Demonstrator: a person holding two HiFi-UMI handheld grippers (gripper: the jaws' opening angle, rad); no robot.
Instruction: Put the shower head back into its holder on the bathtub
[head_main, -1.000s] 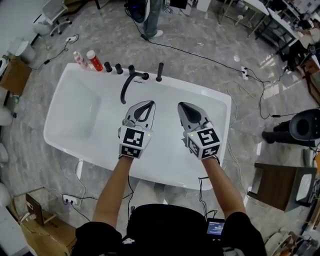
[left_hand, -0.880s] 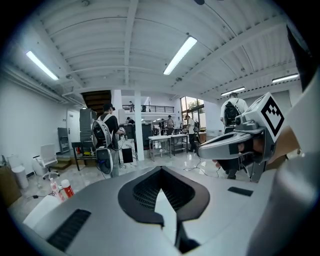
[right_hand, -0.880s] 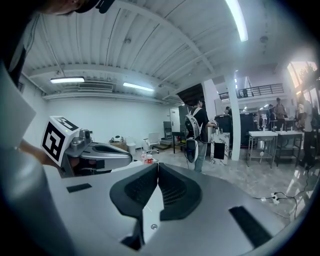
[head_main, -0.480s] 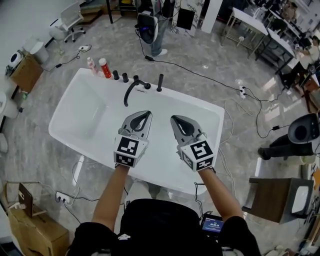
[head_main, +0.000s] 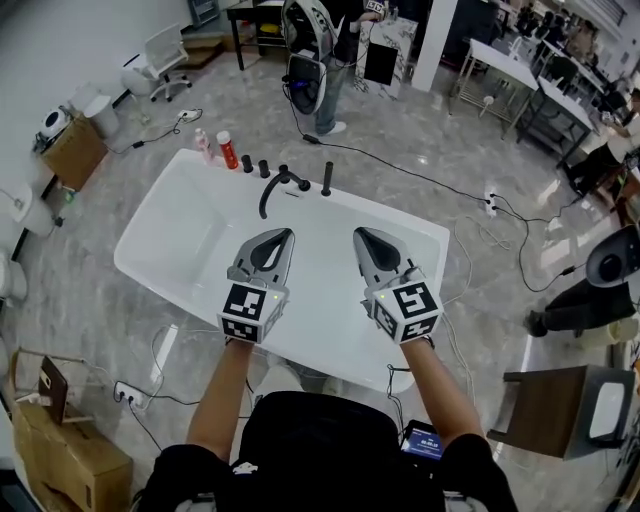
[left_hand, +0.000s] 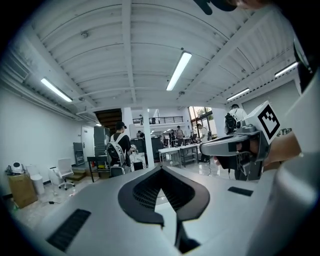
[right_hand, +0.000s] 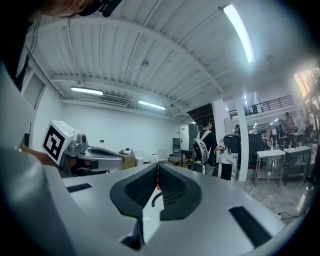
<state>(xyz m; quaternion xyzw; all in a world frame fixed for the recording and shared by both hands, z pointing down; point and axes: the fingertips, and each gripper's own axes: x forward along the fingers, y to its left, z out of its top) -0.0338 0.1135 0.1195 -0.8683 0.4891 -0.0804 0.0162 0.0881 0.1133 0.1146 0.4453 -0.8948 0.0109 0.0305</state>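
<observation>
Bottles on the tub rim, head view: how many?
2. A pale bottle and a red bottle stand side by side at the bathtub's far-left corner. None look hidden.

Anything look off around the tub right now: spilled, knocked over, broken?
Nothing stands out. The bathtub looks intact. The red bottle and pink bottle stand at its far corner, and the black shower head stands upright on the far rim. The left gripper and right gripper are shut and empty.
</observation>
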